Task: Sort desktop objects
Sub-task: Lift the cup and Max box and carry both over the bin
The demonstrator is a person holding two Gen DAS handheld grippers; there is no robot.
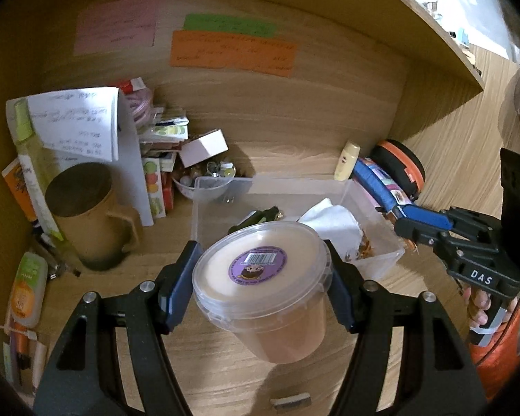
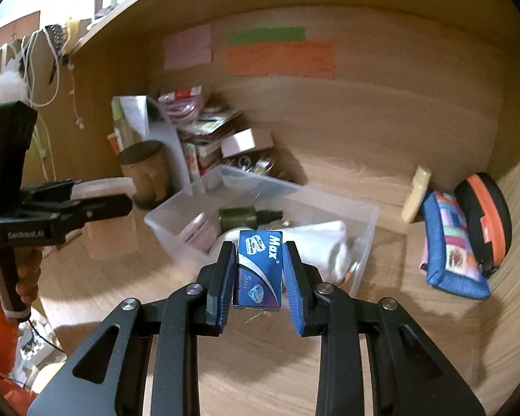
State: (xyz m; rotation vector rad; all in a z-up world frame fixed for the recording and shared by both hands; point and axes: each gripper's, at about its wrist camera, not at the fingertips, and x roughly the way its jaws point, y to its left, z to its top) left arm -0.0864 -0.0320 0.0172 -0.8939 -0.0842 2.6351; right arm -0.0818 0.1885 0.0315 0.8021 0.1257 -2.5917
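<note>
My left gripper (image 1: 260,284) is shut on a clear plastic tub (image 1: 263,291) with a beige filling and a purple barcode sticker, held above the desk in front of a clear plastic bin (image 1: 218,187). The tub also shows in the right wrist view (image 2: 107,215), held by the left gripper (image 2: 97,208). My right gripper (image 2: 258,270) is shut on a small blue "Max" box (image 2: 258,267), just in front of the bin (image 2: 364,228). The bin holds a white cloth (image 2: 322,242), a dark green bottle (image 2: 246,216) and other small items. The right gripper (image 1: 419,222) shows at the bin's right side.
A brown mug (image 1: 86,215), papers and small boxes crowd the back left corner. A blue patchwork pouch (image 2: 450,242), an orange-black case (image 2: 485,218) and a cream tube (image 2: 416,194) lie at the right. Coloured notes (image 1: 232,52) stick on the back wall. A shelf (image 1: 433,27) hangs overhead.
</note>
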